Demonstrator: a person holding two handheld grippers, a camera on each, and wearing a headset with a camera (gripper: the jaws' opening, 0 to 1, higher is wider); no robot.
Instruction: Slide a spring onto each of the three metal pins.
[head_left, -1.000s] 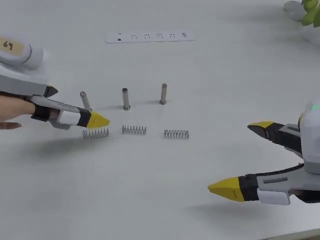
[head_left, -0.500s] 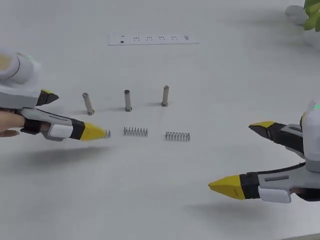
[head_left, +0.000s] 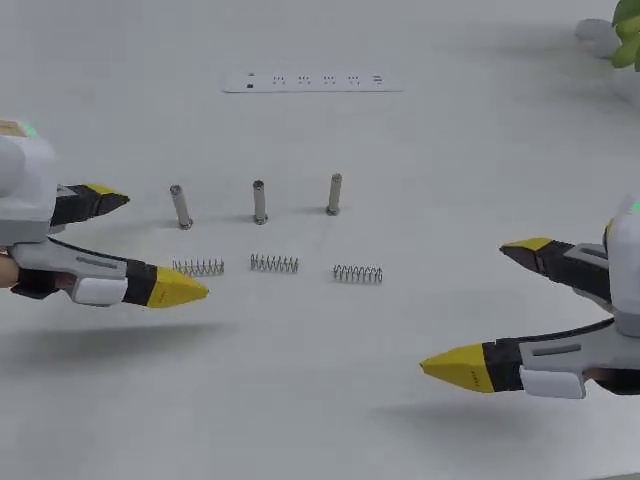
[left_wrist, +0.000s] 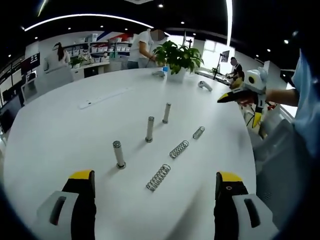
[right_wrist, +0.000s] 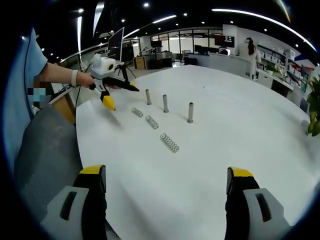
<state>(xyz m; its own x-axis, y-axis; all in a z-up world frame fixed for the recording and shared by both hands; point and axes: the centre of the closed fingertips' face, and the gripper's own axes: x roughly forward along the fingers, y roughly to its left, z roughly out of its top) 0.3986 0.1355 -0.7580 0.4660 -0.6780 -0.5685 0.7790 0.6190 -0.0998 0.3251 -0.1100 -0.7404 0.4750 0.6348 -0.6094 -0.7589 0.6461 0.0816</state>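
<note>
Head view: three springs (head_left: 274, 263) lie in a row on the white counter (head_left: 320, 400), just nearer than three upright pins (head_left: 259, 202), between left gripper (head_left: 165, 245) and right gripper (head_left: 462, 308), jaws wide apart, empty.

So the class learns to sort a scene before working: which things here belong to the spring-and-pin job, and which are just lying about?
Job (head view): left pin, middle pin, right pin; left spring, middle spring, right spring; left hand-held gripper, right hand-held gripper, both open.
Lying about: power strip; plant.
</note>
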